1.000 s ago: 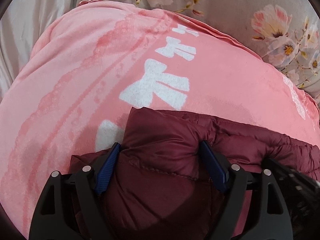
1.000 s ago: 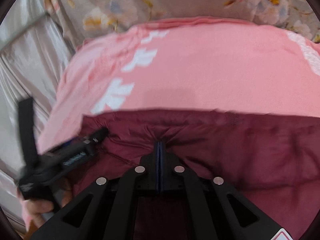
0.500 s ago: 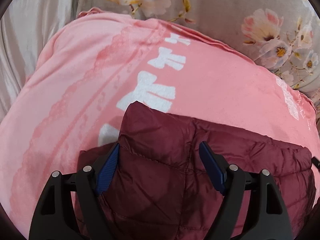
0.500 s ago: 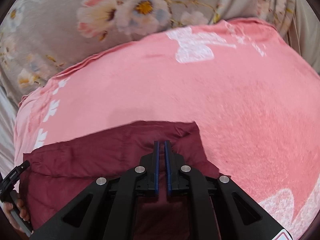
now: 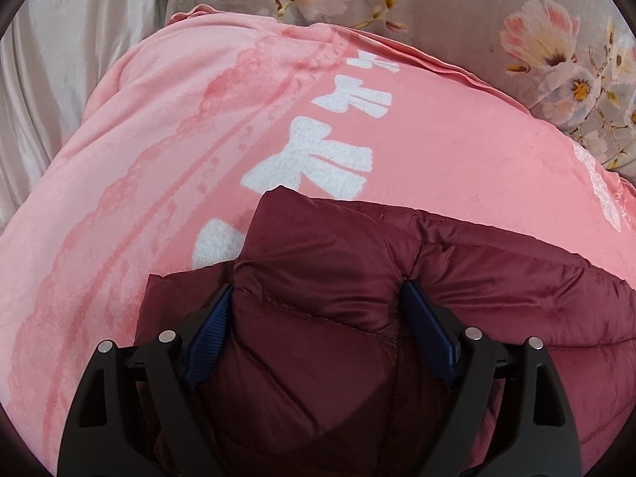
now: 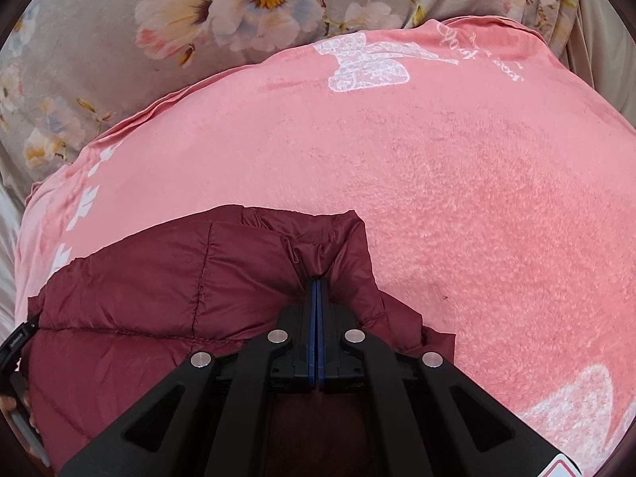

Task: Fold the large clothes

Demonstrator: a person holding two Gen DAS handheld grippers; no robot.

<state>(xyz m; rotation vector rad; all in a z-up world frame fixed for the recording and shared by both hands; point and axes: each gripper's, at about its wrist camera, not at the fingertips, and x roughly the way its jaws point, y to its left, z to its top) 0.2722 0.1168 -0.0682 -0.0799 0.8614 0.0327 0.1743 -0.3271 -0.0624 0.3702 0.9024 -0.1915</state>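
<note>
From my left wrist, I am looking down at the maroon puffer jacket [image 5: 326, 318] lying bunched on the pink blanket [image 5: 159, 159], which is spread over a floral bedsheet [image 5: 536, 20]. My left gripper [image 5: 318, 298] is standing wide, and its jaws have just been opening a little further; a thick fold of the jacket is bulging up between the blue pads [image 5: 210, 334], which are sitting against its sides. A corner of the jacket is pointing toward the white bow prints [image 5: 310, 167] on the blanket.

From my right wrist, my right gripper [image 6: 317, 282] is standing fully closed, and its blue pads are pinching a puckered fold of the jacket near its far right corner. The jacket is lying at the near left of the blanket. At the left edge, part of my other gripper and some fingertips [image 6: 12, 409] are just showing.
</note>
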